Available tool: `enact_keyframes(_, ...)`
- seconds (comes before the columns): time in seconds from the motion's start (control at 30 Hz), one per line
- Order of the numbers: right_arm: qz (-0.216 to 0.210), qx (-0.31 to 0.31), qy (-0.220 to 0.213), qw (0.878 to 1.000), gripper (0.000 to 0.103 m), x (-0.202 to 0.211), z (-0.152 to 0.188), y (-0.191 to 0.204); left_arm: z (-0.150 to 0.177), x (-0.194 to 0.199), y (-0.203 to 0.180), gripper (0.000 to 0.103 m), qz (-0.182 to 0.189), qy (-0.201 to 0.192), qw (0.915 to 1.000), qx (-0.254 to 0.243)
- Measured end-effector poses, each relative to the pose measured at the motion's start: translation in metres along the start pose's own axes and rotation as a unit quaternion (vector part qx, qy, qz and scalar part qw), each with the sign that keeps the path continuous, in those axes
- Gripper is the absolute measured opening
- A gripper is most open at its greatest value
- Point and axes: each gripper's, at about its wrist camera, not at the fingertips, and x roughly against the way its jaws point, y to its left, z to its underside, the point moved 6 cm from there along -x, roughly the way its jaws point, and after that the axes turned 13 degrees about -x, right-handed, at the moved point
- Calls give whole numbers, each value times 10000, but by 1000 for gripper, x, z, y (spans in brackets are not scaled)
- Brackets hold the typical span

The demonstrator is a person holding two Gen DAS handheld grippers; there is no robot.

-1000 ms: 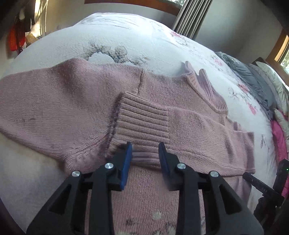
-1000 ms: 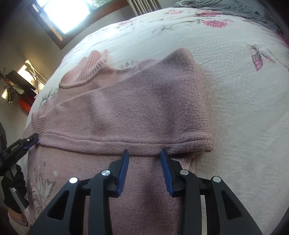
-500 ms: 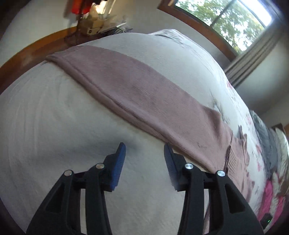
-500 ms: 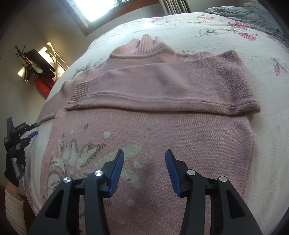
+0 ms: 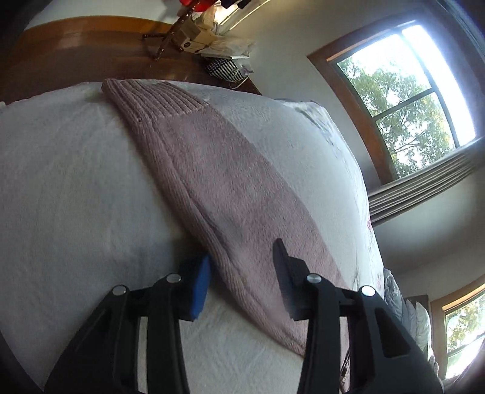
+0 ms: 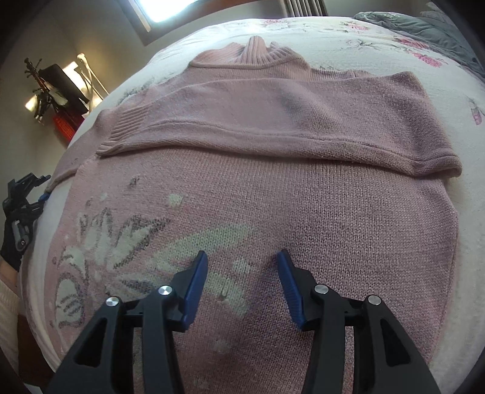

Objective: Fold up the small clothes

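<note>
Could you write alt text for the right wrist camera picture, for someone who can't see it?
A pink sweater lies flat on a white floral bedspread, one sleeve folded across its chest. The right tool hovers open above the sweater's lower half.

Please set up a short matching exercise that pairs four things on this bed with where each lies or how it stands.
Things:
1. Folded sleeve
2. Stretched-out sleeve
3. Right gripper
4. Grey blanket

States:
A. Open above the flower pattern
B. Bunched at the bed's far corner
C. Lying across the sweater's chest
D. Between the left gripper's open fingers

Pairs: 1-C, 2-D, 3-A, 4-B
</note>
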Motion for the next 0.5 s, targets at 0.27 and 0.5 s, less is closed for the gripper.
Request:
enact_keyframes(0.27,-131,24,5,9999,49,1,2,-3,-10,9,2,6,-300,-122,9990,-301)
enact_keyframes(0.5,-125,41,-63,9999,49,13,3,-5,-2,45,-64,5,-22,-484,9922,-1153)
